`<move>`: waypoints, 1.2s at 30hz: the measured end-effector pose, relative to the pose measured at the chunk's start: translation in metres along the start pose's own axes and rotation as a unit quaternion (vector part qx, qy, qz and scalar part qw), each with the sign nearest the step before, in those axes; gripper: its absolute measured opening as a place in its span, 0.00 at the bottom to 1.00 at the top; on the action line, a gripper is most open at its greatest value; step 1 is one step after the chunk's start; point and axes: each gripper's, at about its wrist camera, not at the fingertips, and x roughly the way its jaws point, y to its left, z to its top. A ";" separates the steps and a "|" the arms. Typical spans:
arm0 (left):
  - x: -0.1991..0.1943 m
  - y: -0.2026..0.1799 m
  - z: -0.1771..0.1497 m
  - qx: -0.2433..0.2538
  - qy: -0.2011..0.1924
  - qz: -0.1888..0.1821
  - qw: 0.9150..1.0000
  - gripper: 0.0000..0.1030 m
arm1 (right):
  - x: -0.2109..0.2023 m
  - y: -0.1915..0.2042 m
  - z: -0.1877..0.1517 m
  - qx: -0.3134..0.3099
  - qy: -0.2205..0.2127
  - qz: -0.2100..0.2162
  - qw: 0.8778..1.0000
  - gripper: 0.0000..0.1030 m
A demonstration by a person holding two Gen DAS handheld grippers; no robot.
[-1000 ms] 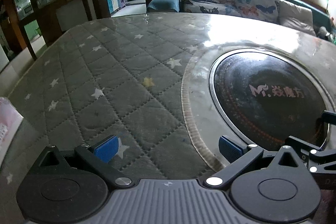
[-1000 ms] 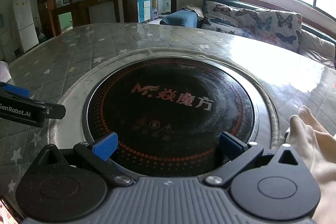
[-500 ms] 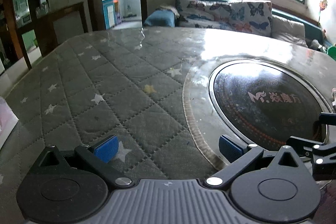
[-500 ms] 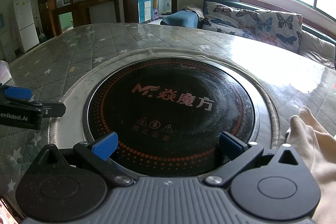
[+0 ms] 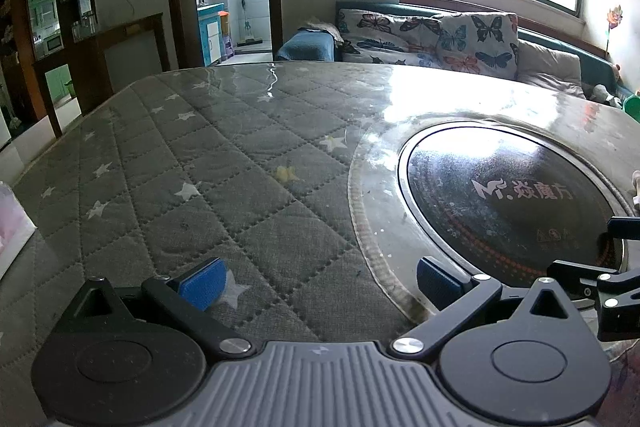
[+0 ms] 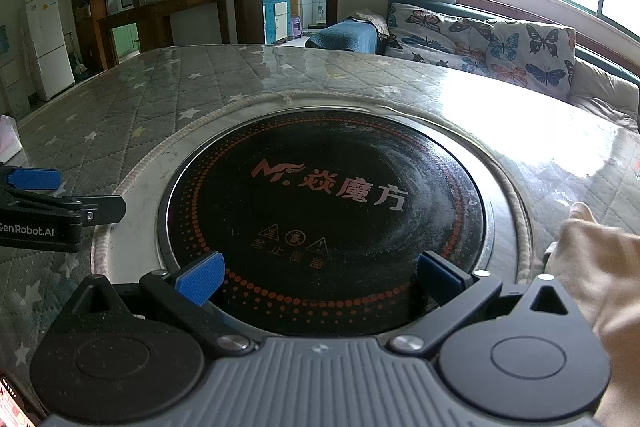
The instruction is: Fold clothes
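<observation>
Both grippers, left (image 5: 316,277) and right (image 6: 320,277), hovering with jaws spread wide and empty over the quilted surface (image 5: 208,163) and its round cooktop (image 6: 324,207). Only a cream garment (image 6: 600,279) at the right edge, beside the right gripper, not yet grasped. Likely risks: pinching a single loose layer, or dragging cloth across the dusty cooktop.

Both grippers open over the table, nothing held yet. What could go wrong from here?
1. The cream garment lies at the far right edge of the right wrist view, outside the right gripper; a straight close would likely catch nothing.
2. The left gripper sits close beside the right one; reaching for the cloth together, they might collide.
3. The black cooktop disc and the glossy cover around it look slick, so the garment may slide while being folded.
</observation>
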 end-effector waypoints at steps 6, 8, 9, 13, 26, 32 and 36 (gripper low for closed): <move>0.000 0.000 -0.001 0.000 -0.001 0.000 1.000 1.00 | 0.000 0.000 0.000 0.000 0.000 0.000 1.000 1.00; 0.000 0.000 -0.001 0.000 -0.001 0.000 1.000 1.00 | 0.000 0.000 0.000 0.000 0.000 0.000 1.000 1.00; 0.000 0.000 -0.001 0.000 -0.001 0.000 1.000 1.00 | 0.000 0.000 0.000 0.000 0.000 0.000 1.000 1.00; 0.000 0.000 -0.001 0.000 -0.001 0.000 1.000 1.00 | 0.000 0.000 0.000 0.000 0.000 0.000 1.000 1.00; 0.000 0.000 -0.001 -0.001 -0.001 -0.001 1.000 1.00 | 0.000 0.000 0.000 0.000 0.000 0.000 1.000 1.00; 0.000 0.001 -0.001 -0.001 -0.001 -0.001 1.000 1.00 | 0.000 0.001 0.000 0.000 0.000 -0.001 1.000 1.00; -0.001 0.002 -0.001 -0.002 -0.001 -0.002 1.000 1.00 | 0.000 0.003 0.000 0.000 0.000 -0.001 1.000 1.00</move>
